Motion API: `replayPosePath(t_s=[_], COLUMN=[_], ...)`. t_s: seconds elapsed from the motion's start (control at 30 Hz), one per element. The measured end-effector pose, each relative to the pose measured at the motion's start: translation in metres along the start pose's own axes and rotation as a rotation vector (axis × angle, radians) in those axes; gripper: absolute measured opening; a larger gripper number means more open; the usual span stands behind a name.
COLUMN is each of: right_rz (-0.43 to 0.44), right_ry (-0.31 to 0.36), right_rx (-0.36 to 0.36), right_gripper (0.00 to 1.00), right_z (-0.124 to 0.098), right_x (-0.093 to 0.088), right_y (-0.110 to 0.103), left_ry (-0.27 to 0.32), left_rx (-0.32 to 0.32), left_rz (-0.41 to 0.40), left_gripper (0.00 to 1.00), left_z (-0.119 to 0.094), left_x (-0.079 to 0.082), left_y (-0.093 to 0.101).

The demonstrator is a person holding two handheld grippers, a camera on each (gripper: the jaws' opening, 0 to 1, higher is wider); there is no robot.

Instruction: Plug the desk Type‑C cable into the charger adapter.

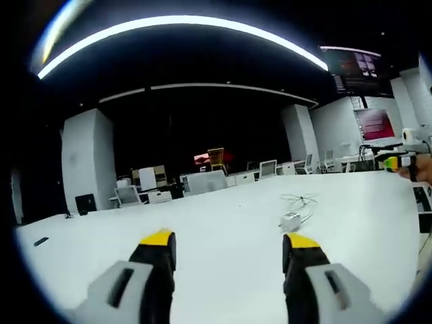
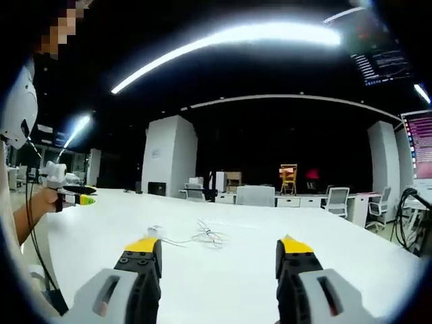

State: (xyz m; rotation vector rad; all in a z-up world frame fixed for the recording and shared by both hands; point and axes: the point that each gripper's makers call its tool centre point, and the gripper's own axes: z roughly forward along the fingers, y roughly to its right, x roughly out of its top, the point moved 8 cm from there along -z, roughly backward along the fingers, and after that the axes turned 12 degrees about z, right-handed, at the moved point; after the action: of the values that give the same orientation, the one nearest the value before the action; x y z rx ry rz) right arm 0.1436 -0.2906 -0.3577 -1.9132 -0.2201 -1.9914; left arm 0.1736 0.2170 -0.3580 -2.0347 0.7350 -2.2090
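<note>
A small white charger adapter lies on the white desk, with a thin white cable coiled loosely just beyond it. My left gripper hovers low over the desk, open and holding nothing; the adapter is just ahead of its right jaw. In the right gripper view the adapter sits just beyond the left jaw and the cable is coiled beside it. My right gripper is open with nothing in it. Each gripper appears small in the other's view: the right gripper and the left gripper, held by a hand.
A small dark object lies near the desk's far left edge. A dark device sits at the desk's right edge. Office chairs and low desks stand behind, with white pillars, lit screens and hanging cables.
</note>
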Motion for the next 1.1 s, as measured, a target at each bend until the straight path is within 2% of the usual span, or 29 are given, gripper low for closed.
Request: replayPosePath(t_s=[0.13, 0.27, 0.53, 0.83, 1.1], right_rz=[0.007, 0.012, 0.006, -0.005, 0.001], right_ry=[0.014, 0.021, 0.023, 0.013, 0.019], right_rx=[-0.045, -0.087, -0.114, -0.157, -0.155], right_gripper=[0.76, 0.81, 0.86, 0.89, 0.92], right_z=[-0.003, -0.007, -0.013, -0.015, -0.012], right_x=[-0.003, -0.004, -0.008, -0.015, -0.015], right_y=[0.003, 0.004, 0.000, 0.004, 0.011], left_ry=[-0.007, 0.004, -0.021, -0.027, -0.037], left_rx=[0.029, 0.045, 0.053, 0.120, 0.117], left_rz=[0.008, -0.023, -0.033, -0.042, -0.058], left_gripper=[0.66, 0.69, 0.72, 0.73, 0.73], left_z=[-0.005, -0.012, -0.020, -0.029, -0.025], left_x=[-0.004, -0.006, -0.014, -0.020, -0.029], left_y=[0.002, 0.005, 0.004, -0.008, -0.011])
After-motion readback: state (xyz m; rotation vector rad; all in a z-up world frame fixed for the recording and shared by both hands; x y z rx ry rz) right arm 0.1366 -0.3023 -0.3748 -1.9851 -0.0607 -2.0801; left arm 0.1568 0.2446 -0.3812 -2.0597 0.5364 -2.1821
